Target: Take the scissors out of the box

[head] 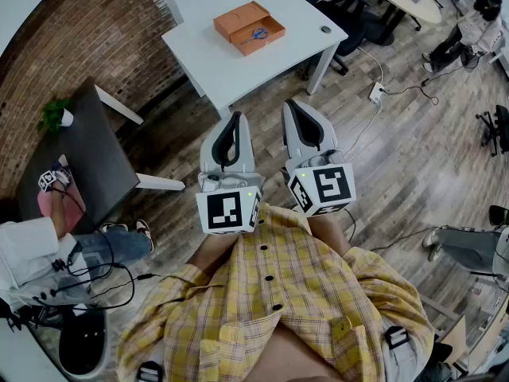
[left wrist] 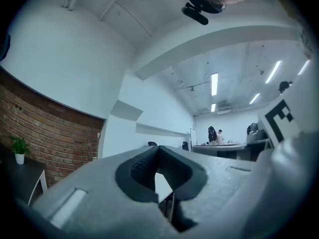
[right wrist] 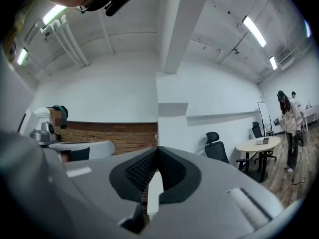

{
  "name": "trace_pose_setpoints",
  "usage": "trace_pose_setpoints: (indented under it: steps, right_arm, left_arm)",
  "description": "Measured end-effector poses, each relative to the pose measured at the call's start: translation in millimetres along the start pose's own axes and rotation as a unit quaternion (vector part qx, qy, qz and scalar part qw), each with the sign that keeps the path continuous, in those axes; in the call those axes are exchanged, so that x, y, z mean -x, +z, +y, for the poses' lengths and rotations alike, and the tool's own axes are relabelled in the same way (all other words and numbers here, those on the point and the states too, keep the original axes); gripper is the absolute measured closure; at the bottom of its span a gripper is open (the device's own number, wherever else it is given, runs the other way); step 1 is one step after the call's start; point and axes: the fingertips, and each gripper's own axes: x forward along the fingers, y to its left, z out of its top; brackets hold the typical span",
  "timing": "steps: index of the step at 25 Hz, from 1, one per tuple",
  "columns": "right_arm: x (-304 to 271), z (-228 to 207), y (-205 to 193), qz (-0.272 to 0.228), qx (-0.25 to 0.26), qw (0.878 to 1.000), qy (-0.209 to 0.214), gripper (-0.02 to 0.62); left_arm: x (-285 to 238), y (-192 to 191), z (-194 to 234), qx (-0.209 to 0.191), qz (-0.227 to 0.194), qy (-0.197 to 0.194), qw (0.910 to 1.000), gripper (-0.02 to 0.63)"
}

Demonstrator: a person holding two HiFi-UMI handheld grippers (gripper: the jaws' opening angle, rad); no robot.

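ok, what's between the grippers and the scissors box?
Head view: only wood floor and a bare strip of white table separate the left gripper and right gripper from the box.

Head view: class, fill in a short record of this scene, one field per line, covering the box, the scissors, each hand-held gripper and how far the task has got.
box: orange, lid open, on the white table
scissors: blue handles, lying inside the box
left hand-held gripper: jaws together, empty, held near the person's chest
right hand-held gripper: jaws together, empty, beside the left one
position: both grippers well short of the table, bare floor between
task state: not begun, scissors in the box
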Motion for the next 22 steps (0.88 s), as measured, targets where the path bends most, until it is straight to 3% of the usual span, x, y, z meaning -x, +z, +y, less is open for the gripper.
trace_pose_setpoints:
  steps: [11,22]
  right_arm:
    - [12,-12,3,-0.008,-0.007,1.0,0.015,0.591]
    - [41,-61,-4,0.007,-0.026,0.999,0.023,0.591]
  left_arm:
    - [-3,-1,-22,0.003,0.002,-0.003,1.0,0.606]
    - [-17,-14,-78,-0.009,0.02,-0.002,0.9998,0.606]
